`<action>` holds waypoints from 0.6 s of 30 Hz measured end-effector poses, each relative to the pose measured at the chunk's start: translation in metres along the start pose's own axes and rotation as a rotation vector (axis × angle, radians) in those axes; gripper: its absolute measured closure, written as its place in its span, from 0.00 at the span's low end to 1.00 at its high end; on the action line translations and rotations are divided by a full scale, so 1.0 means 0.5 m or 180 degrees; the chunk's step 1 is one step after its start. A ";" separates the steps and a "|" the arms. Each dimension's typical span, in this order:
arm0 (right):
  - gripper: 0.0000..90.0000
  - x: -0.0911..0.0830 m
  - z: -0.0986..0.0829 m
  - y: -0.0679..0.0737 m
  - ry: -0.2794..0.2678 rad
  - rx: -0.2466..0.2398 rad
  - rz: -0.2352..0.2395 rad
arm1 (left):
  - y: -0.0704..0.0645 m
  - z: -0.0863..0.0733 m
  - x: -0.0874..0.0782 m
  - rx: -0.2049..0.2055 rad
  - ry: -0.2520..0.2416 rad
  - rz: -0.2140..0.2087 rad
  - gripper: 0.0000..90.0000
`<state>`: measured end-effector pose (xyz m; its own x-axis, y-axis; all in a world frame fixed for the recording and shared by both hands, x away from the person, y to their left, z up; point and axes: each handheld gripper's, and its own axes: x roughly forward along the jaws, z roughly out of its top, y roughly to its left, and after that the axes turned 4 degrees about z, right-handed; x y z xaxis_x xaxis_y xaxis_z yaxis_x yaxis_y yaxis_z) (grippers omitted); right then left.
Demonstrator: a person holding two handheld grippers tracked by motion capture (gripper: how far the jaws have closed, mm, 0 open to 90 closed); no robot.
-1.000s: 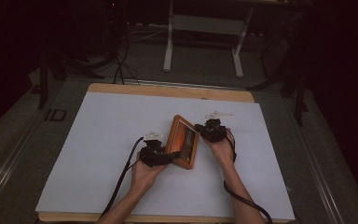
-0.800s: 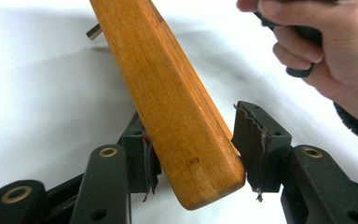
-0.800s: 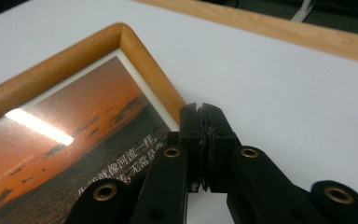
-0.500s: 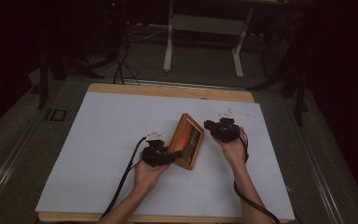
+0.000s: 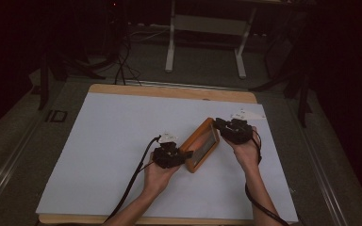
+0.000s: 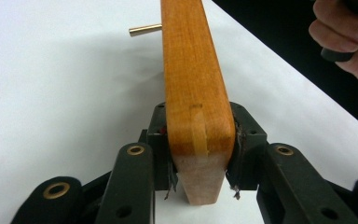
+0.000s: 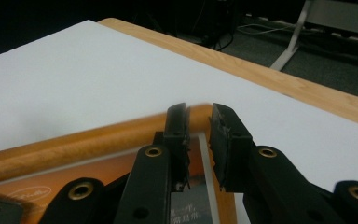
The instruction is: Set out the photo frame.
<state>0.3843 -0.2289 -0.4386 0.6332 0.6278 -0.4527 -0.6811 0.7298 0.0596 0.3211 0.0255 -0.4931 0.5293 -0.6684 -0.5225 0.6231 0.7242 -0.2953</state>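
Note:
An orange wooden picture frame (image 5: 199, 145) lies slantwise on the white sheet, right of the middle of the table. My left gripper (image 5: 183, 158) is shut on its near corner; in the left gripper view the frame's rail (image 6: 193, 93) sits clamped between the jaws of my left gripper (image 6: 198, 156). A brass peg (image 6: 144, 30) sticks out of the frame's side. My right gripper (image 5: 220, 126) is at the frame's far corner. In the right gripper view the jaws of my right gripper (image 7: 200, 135) stand a narrow gap apart over the frame (image 7: 74, 144), with nothing between them.
The white sheet (image 5: 113, 141) covers most of the wooden table (image 5: 169, 91). Behind the table stand the white legs of a stand (image 5: 170, 47), with cables (image 5: 122, 61) on the dark floor. The other hand (image 6: 349, 42) shows at the top right of the left gripper view.
The frame has swung so its far end points more to the right. My right gripper has moved right along with that end. The left gripper kept its hold and shifted slightly right.

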 end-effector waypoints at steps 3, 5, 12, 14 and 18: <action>0.85 -0.011 0.000 -0.004 -0.0012 0.0004 -0.0010 | -0.009 0.003 0.003 0.0053 -0.0004 0.0004 0.76; 0.84 -0.016 -0.001 -0.007 -0.0010 0.0009 -0.0020 | -0.014 0.004 0.004 0.0097 -0.0001 0.0016 0.76; 0.84 -0.024 -0.010 -0.018 0.0020 0.0031 -0.0035 | -0.018 0.007 0.005 0.0139 0.0012 0.0009 0.77; 0.84 -0.026 -0.012 -0.021 0.0014 0.0044 -0.0027 | -0.020 0.007 0.004 0.0166 0.0017 0.0011 0.77; 0.84 -0.029 -0.014 -0.024 0.0011 0.0059 -0.0015 | -0.021 0.008 0.005 0.0203 0.0017 0.0009 0.77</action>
<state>0.3807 -0.2488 -0.4391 0.6351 0.6235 -0.4560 -0.6711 0.7376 0.0739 0.3182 0.0155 -0.4878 0.5281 -0.6653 -0.5277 0.6571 0.7138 -0.2424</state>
